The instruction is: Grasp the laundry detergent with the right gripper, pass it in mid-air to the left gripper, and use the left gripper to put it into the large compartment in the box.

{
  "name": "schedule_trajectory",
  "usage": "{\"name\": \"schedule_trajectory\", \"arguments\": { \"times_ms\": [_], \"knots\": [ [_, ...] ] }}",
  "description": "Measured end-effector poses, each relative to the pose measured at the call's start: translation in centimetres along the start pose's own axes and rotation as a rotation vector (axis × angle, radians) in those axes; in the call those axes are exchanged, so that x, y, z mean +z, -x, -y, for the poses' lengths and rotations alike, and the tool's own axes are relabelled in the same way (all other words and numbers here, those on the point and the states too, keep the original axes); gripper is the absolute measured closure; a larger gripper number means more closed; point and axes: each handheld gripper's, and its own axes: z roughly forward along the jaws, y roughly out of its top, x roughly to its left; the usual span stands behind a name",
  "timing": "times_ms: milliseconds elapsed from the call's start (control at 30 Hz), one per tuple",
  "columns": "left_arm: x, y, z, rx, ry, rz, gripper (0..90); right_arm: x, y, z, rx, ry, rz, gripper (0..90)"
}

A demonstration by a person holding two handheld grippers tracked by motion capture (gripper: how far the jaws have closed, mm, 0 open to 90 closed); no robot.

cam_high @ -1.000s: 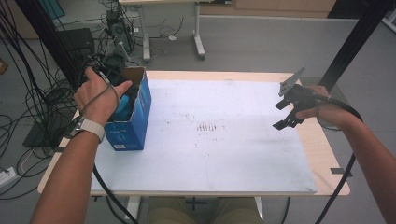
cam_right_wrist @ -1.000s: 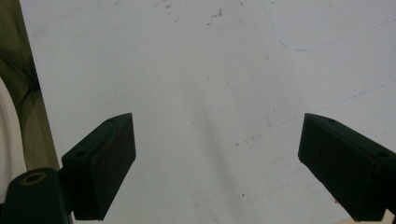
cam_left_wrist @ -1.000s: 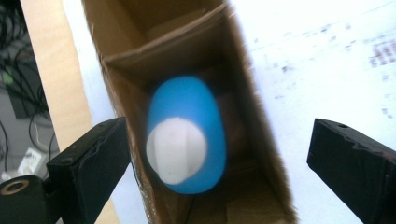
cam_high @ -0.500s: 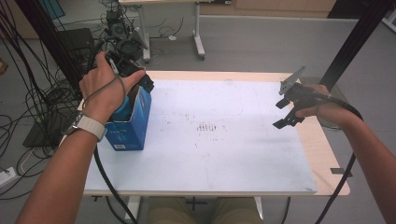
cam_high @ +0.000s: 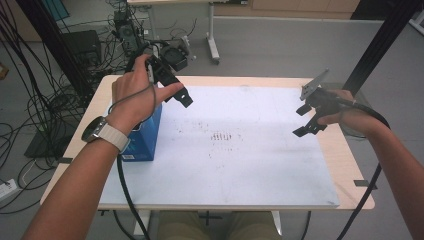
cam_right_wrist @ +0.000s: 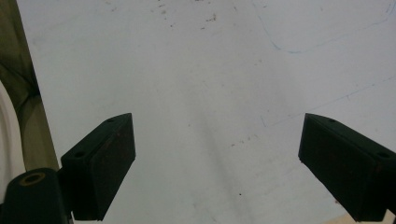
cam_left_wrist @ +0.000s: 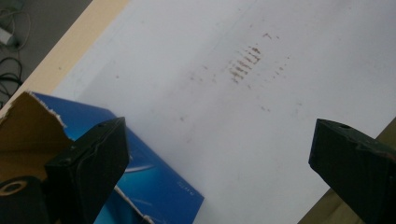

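A blue cardboard box [cam_high: 145, 137] with a torn-open top stands on the left part of the white mat [cam_high: 240, 170]. My left gripper [cam_high: 180, 95] hangs above the box's far right corner, jaws pointing toward the mat's middle. In the left gripper view its jaws [cam_left_wrist: 219, 140] stand wide apart with nothing between them, and the box [cam_left_wrist: 154, 182] lies below at the lower left. My right gripper [cam_high: 301, 120] hovers over the mat's right edge. It is open and empty, with bare mat under it in the right gripper view [cam_right_wrist: 217, 140].
The mat covers most of a wooden table [cam_high: 350, 160]. Small brown smudges [cam_high: 222, 136] mark the mat's centre. Cables and equipment [cam_high: 125, 30] crowd the floor behind the table's left corner. A cable trails from each gripper off the front edge.
My left hand has lifted away from the top of the blue box and moved right, toward the mat. The right hand has stayed put.
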Motion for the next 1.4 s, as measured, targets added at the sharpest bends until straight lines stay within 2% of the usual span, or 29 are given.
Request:
{"name": "schedule_trajectory", "arguments": {
  "times_ms": [267,400,733,900,1100,1167,1400],
  "knots": [
    [1.2,1.3,-0.9,0.090,-0.016,0.047,5.4,0.2,0.0,-0.2,-0.007,0.002,-0.003,10.6],
    [1.7,1.8,-1.1,0.122,-0.013,0.066,5.6,0.3,0.0,-0.3,-0.009,0.003,-0.004,10.6],
    [3.1,3.4,-1.0,0.186,-0.021,0.092,6.1,0.2,0.1,-0.3,0.001,0.003,0.002,10.6],
    [3.7,4.4,-1.2,0.234,-0.030,0.097,6.3,0.2,0.1,-0.5,-0.004,0.004,0.002,10.6],
    [4.7,5.4,-1.3,0.239,-0.035,0.124,6.4,0.1,0.2,-0.5,-0.003,0.010,0.003,10.6],
    [5.3,5.9,-1.3,0.259,-0.051,0.105,7.1,0.0,0.3,-0.4,-0.001,0.011,0.004,10.6],
    [6.0,6.7,-1.6,0.270,-0.033,0.123,7.0,0.1,0.4,-0.3,-0.002,0.010,0.002,10.6]
  ]
}}
